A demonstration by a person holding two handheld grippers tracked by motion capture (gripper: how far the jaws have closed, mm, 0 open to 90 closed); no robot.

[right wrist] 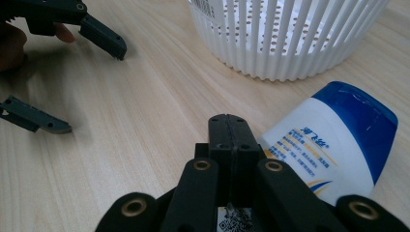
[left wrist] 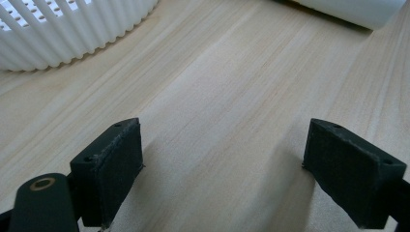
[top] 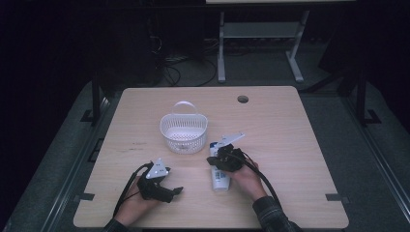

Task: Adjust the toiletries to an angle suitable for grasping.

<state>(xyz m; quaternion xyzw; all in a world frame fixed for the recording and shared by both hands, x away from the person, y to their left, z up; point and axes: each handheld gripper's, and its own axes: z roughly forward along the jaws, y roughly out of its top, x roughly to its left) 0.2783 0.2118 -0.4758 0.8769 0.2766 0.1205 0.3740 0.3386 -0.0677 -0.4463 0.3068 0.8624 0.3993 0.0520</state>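
Your right gripper (right wrist: 227, 130), jaws closed empty, sits over the white blue-capped plastic bottle (right wrist: 333, 145): open first, straddle mid-body. Left gripper (left wrist: 222, 169) gapes wide, holding nothing; white slatted plastic basket (top: 183, 130) just beyond.

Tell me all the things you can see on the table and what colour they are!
Basket: one, white with slats and a handle, standing mid-table.
Bottle: one, white with a blue cap end, lying flat near the basket, under the right gripper.
Table: one, pale wood, with a round hole near its far edge.
Left gripper: one, black, jaws wide apart over bare wood.
Right gripper: one, black, jaws pressed together beside the bottle, holding nothing.
Hands: two, one on each gripper.
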